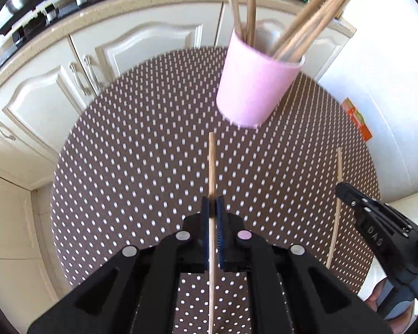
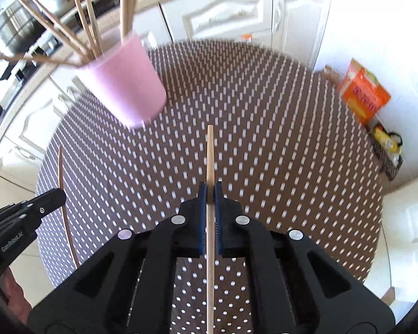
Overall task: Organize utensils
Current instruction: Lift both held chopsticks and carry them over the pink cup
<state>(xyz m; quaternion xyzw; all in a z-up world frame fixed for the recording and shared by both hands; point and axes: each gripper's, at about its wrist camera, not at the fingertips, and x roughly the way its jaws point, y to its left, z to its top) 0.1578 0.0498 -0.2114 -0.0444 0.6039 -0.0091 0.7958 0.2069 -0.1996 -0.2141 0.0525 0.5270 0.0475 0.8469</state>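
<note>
Both wrist views look steeply down along their own gripper at the dotted counter [image 1: 142,144], from close above. Both share the pink cup [image 1: 253,89], standing beyond each gripper's tips.

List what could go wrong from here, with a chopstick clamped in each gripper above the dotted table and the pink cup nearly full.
1. The pink cup already holds many splayed sticks; a new one could catch on them and tip it.
2. The left gripper and right gripper each pinch a thin chopstick along its length; it may pivot or slip.
3. The two grippers are close together and could collide heading for the same cup.
</note>
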